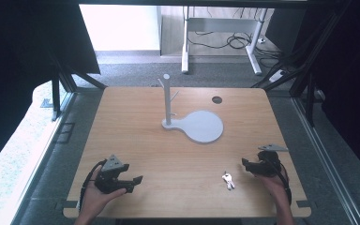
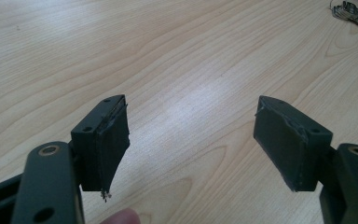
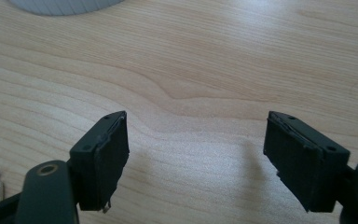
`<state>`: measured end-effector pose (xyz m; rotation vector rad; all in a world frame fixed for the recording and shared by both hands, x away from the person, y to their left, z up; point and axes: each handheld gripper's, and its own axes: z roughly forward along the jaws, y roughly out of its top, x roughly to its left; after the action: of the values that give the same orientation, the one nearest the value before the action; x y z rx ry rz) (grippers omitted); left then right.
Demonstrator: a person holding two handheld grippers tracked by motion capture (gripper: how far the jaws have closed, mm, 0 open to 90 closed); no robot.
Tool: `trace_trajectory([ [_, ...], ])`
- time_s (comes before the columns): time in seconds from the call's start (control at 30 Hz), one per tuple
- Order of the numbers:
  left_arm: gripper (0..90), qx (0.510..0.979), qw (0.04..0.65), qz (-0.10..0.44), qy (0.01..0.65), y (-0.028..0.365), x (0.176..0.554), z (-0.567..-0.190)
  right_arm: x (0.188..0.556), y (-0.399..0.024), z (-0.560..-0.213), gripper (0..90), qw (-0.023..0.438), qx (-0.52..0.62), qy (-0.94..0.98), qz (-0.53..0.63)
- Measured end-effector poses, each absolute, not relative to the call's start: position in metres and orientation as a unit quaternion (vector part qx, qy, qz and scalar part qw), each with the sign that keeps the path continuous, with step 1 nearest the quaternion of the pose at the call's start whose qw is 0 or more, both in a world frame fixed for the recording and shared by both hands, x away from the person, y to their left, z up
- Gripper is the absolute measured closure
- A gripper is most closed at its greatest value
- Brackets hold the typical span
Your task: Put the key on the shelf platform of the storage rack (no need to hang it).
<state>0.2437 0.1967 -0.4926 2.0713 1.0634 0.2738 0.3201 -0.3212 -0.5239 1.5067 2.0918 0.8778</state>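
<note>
At the near edge of the light wooden table (image 1: 136,140), the left gripper (image 1: 130,180) and the right gripper (image 1: 247,165) both rest with jaws wide apart and nothing between them. The small bunch of silver metal keys (image 1: 228,179) lies flat just beside the right gripper, untouched. Farther away stands the grey peg stand with round base (image 1: 193,123), and its pegs are bare. I judge the work is not started: grasping and hanging remain.
</note>
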Motion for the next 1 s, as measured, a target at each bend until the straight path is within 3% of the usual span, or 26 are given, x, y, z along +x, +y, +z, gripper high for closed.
trace_trajectory([
  [0.2, 26.8, 0.816, 0.387, 0.107, 0.415, 0.1954, 0.2436, -0.4929, 0.3181, -0.3235, -0.5225, 28.1, 0.204, 0.539, 0.752, 0.319],
  [1.0, 26.8, 0.812, 0.389, 0.115, 0.420, 0.1977, 0.2426, -0.4891, 0.3161, -0.3277, -0.5187, 27.8, 0.189, 0.520, 0.766, 0.328],
])
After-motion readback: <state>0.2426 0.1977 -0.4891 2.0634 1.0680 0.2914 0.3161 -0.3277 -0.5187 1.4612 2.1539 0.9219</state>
